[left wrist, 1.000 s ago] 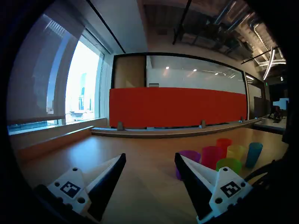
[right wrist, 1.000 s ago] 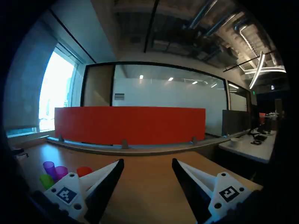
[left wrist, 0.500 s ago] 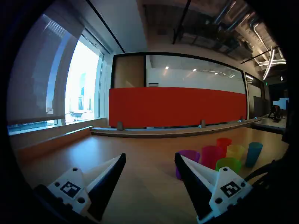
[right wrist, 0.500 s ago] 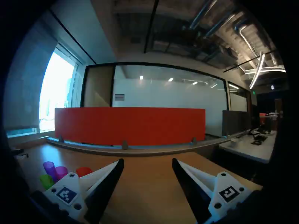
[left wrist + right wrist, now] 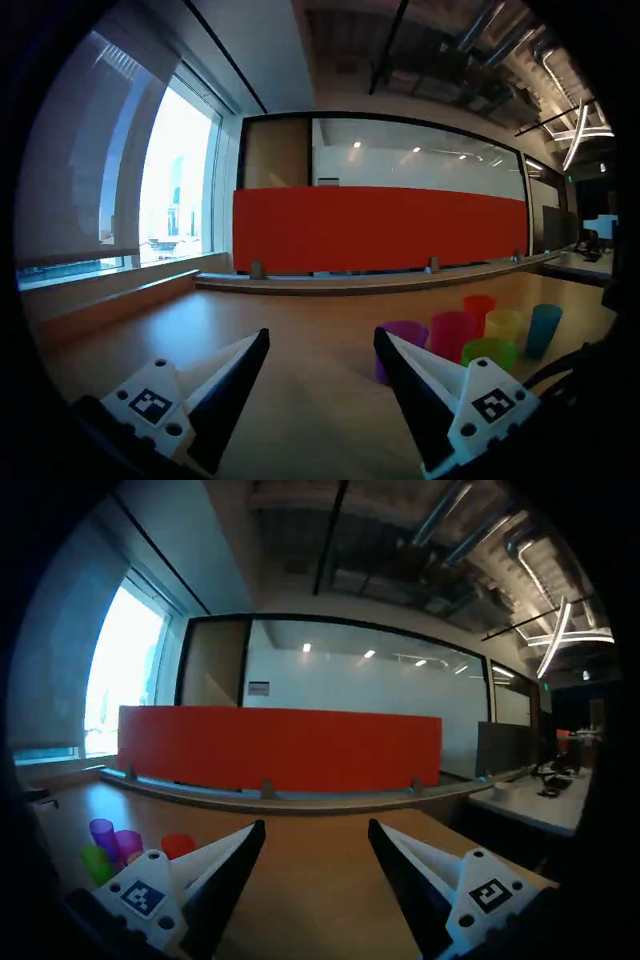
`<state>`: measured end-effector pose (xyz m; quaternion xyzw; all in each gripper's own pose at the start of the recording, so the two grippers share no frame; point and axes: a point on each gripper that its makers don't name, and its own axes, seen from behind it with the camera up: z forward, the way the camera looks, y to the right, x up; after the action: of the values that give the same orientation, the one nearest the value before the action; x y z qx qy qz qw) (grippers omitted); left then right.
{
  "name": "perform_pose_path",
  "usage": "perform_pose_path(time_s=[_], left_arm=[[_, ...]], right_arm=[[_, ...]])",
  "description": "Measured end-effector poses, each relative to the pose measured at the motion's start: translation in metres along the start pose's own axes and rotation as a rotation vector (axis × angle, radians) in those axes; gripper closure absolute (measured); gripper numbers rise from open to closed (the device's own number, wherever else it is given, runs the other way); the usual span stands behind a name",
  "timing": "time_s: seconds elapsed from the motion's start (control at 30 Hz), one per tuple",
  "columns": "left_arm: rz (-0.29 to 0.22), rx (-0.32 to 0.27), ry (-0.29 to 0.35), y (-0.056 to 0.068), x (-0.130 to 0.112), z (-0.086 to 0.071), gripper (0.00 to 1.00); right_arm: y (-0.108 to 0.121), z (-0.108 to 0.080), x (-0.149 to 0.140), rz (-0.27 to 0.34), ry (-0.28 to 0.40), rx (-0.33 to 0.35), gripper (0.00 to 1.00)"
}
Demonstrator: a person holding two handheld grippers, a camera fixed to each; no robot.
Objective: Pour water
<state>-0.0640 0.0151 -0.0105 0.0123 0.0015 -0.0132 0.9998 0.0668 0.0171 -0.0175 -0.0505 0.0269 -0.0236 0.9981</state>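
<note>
In the left gripper view several coloured plastic cups stand grouped on the wooden table, right of centre: a purple cup (image 5: pixel 400 336), a pink cup (image 5: pixel 453 333), a red cup (image 5: pixel 478 308), a yellow cup (image 5: pixel 506 326), a green cup (image 5: pixel 489 352) and a blue cup (image 5: pixel 544 328). My left gripper (image 5: pixel 320 360) is open just above the table; its right finger partly covers the purple cup. In the right gripper view my right gripper (image 5: pixel 316 848) is open with nothing between its fingers. The cups lie far to its left: purple cup (image 5: pixel 102 832), green cup (image 5: pixel 96 862), red cup (image 5: pixel 178 845).
A red divider panel (image 5: pixel 376 228) runs along the far edge of the table (image 5: pixel 304 336). A bright window (image 5: pixel 176 192) and a wooden ledge are to the left. Another desk (image 5: pixel 528 796) with small items stands at the right.
The right gripper has tilted slightly, so its scene shifts a little. The left gripper holds still. Both stay open.
</note>
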Motion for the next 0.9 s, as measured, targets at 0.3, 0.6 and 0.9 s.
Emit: perform_pose_path(time_s=[0.3, 0.6, 0.9], left_arm=[[0.000, 0.000, 0.000, 0.000, 0.000, 0.000, 0.03], [0.000, 0.000, 0.000, -0.001, 0.000, 0.000, 0.03], [0.000, 0.000, 0.000, -0.001, 0.000, 0.000, 0.03]], right_arm=[[-0.009, 0.007, -0.025, -0.007, 0.006, 0.049, 0.01], [-0.016, 0.007, -0.048, 0.066, 0.007, 0.105, 0.01], [-0.017, 0.008, -0.065, 0.027, 0.014, 0.088, 0.01]])
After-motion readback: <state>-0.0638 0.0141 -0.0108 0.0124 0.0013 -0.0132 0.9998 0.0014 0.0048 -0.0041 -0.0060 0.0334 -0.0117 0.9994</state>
